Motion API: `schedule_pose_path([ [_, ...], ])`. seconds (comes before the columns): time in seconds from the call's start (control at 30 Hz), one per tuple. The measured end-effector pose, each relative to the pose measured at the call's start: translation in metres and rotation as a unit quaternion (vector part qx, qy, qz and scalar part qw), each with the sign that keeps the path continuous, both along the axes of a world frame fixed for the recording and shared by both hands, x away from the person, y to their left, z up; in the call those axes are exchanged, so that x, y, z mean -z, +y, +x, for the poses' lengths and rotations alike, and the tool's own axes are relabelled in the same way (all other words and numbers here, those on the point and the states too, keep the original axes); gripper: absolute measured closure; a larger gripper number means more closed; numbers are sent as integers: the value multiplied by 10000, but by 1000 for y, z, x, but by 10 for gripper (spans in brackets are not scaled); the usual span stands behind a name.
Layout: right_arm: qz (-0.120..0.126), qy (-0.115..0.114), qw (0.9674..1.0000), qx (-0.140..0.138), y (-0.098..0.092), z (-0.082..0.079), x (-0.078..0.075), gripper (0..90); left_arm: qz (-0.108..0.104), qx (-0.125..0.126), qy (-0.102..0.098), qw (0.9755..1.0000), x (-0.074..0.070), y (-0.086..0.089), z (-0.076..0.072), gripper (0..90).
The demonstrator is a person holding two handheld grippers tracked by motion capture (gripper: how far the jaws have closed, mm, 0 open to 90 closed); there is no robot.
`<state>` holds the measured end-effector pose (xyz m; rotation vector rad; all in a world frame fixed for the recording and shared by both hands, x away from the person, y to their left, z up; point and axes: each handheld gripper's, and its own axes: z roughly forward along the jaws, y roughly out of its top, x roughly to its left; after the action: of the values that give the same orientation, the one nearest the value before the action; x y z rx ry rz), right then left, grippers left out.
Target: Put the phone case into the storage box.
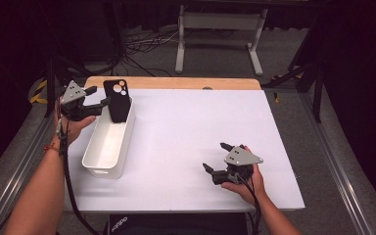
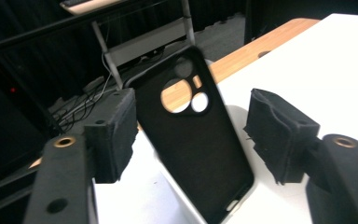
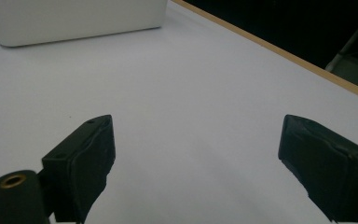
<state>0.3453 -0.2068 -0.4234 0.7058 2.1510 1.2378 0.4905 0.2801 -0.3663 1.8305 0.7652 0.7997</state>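
I see left gripper [image 1: 99, 96] spread wide, jaws either side of the black phone case [image 1: 117, 100], neither pad touching it | case stands tilted in the far end of the white bin [image 1: 105, 147], at the desk's [image 1: 186, 122] left | right gripper [image 1: 217, 158] wide apart, holding nothing, low over bare desk.

Bright overhead light is washing the white table [image 1: 191, 132] almost to glare, while everything around the table is sinking into darkness. Both gripper views are looking soft and slightly blurred.
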Motion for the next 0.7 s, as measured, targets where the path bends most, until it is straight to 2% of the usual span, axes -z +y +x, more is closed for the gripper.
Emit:
schedule_pose_path([
  [0.1, 15, -24, 10000, 5, 0, 0, -1, 114, 27, 26, -9, 10000, -3, -2, -5, 291],
  [0.17, 38, -19, 10000, 5, -2, 1, -1, 113, 123, 29, -31, 9999, -7, -4, -10, 250],
  [0.7, 85, -133, 9999, 25, -4, 0, -3, 111, 42, 262, -181, 9995, -18, -12, -41, 106],
])
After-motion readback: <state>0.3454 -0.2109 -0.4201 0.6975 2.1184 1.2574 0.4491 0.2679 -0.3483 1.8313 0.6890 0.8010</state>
